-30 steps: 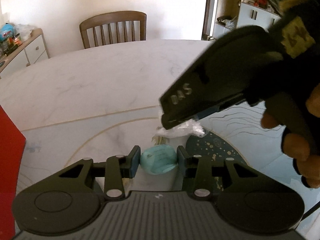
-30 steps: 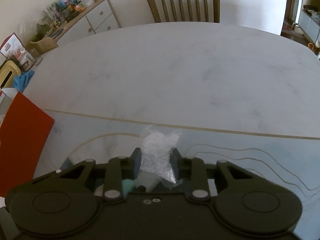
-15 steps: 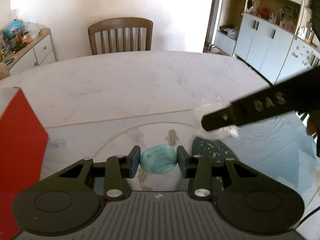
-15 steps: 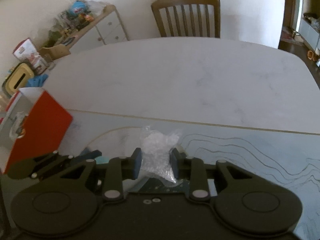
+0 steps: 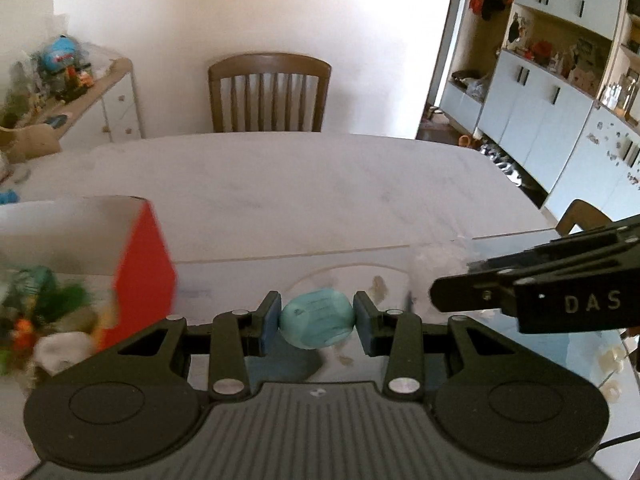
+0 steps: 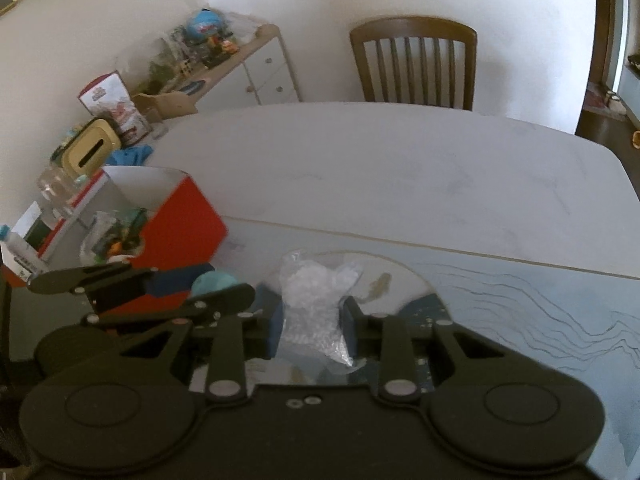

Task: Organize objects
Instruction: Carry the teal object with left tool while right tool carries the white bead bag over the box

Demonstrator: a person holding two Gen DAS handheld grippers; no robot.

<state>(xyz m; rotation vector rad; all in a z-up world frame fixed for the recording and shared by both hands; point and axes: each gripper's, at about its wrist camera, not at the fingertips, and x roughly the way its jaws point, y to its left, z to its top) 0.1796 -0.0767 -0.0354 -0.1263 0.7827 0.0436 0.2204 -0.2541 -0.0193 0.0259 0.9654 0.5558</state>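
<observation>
Above the pale surface (image 5: pixel 320 184), we hold a teal egg-shaped object (image 5: pixel 316 323) pinched in the jaws of our left gripper (image 5: pixel 316 322), while our right gripper (image 6: pixel 311 322) has its jaws clenched on a clear crinkled plastic bag (image 6: pixel 316 304). An open red box (image 6: pixel 176 220) of assorted items stands just to the left.

Far across the pale table (image 5: pixel 304 184) I've got a wooden chair (image 5: pixel 269 92) tucked in against the white wall. Off to the far left there's a sideboard (image 6: pixel 256 68) crowded with toys and clutter, a yellow tissue box (image 6: pixel 93 148) nearer me. On the right I'm seeing tall pale-blue cabinets (image 5: pixel 560 120) with open shelves, and a printed mat (image 6: pixel 520 308) covering the near end of the table.
</observation>
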